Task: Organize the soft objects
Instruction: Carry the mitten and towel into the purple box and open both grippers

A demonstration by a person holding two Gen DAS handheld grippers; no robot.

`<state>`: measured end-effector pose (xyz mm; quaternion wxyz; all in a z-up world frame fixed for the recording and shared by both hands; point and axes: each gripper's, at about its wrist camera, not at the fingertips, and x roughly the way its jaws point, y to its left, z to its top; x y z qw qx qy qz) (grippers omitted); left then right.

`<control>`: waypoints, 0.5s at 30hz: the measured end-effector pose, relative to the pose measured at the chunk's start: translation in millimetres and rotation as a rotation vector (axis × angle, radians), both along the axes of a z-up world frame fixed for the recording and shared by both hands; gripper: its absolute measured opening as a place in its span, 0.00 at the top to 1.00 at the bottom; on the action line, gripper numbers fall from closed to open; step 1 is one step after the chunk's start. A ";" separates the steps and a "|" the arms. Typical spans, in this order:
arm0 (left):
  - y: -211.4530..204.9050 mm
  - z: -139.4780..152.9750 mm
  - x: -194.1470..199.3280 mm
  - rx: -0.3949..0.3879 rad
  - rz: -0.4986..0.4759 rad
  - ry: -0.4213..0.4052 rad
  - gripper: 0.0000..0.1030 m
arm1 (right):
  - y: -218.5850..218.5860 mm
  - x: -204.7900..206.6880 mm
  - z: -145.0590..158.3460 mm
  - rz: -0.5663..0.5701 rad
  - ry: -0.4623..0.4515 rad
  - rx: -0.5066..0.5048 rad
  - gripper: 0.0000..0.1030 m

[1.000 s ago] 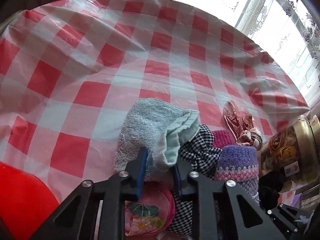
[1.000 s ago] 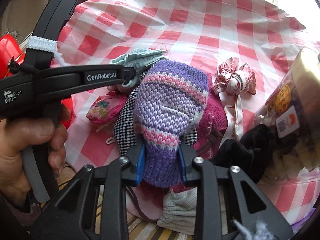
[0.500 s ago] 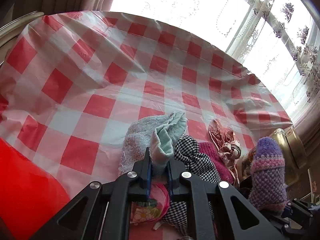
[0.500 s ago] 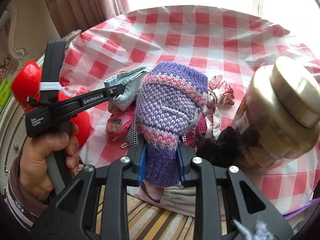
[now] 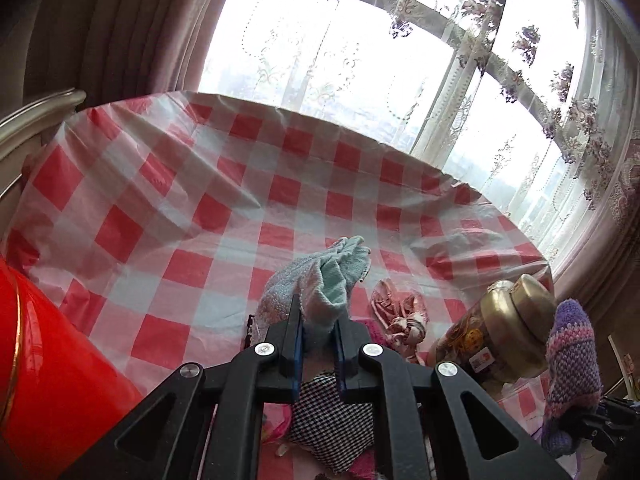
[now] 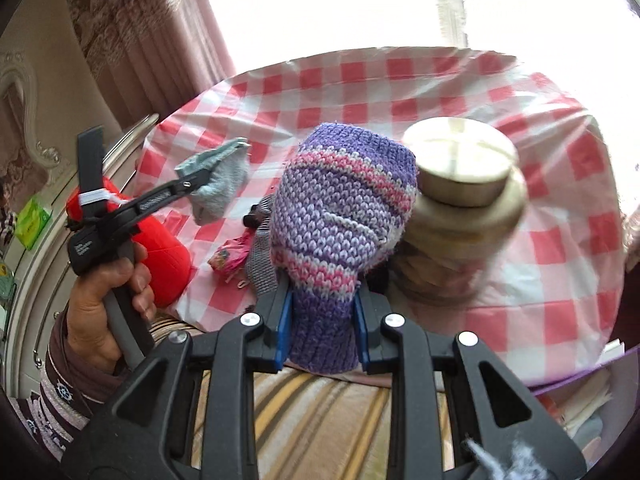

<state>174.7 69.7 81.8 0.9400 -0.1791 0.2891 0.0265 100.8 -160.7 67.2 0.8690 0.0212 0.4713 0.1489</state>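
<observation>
My left gripper (image 5: 318, 326) is shut on a pale teal towel (image 5: 320, 280) and holds it lifted above the checked tablecloth (image 5: 200, 208). It also shows in the right wrist view (image 6: 218, 184), hanging from the left gripper. My right gripper (image 6: 322, 300) is shut on a purple, pink and white knitted sock (image 6: 344, 208), held up off the table; the sock shows at the right in the left wrist view (image 5: 572, 364). A black-and-white houndstooth cloth (image 5: 332, 412), a pink floral scrunchie (image 5: 400, 316) and a small pink floral item (image 6: 230, 258) lie at the near table edge.
A gold-lidded jar (image 6: 464, 200) stands right beside the sock, also in the left wrist view (image 5: 508, 336). A red container (image 5: 44, 368) sits at the left edge. Curtains and a window lie beyond the table. A striped cushion (image 6: 320, 412) is below the table edge.
Both grippers have risen and pulled back from the pile. The left one closed on the teal towel and lifted it; the right one lifted the knitted sock clear of the pile.
</observation>
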 end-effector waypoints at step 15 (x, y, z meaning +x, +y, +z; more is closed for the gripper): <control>-120.6 37.7 -36.4 -0.021 -0.309 -0.058 0.88 | -142.4 -73.6 35.4 -0.284 -0.020 -0.028 0.71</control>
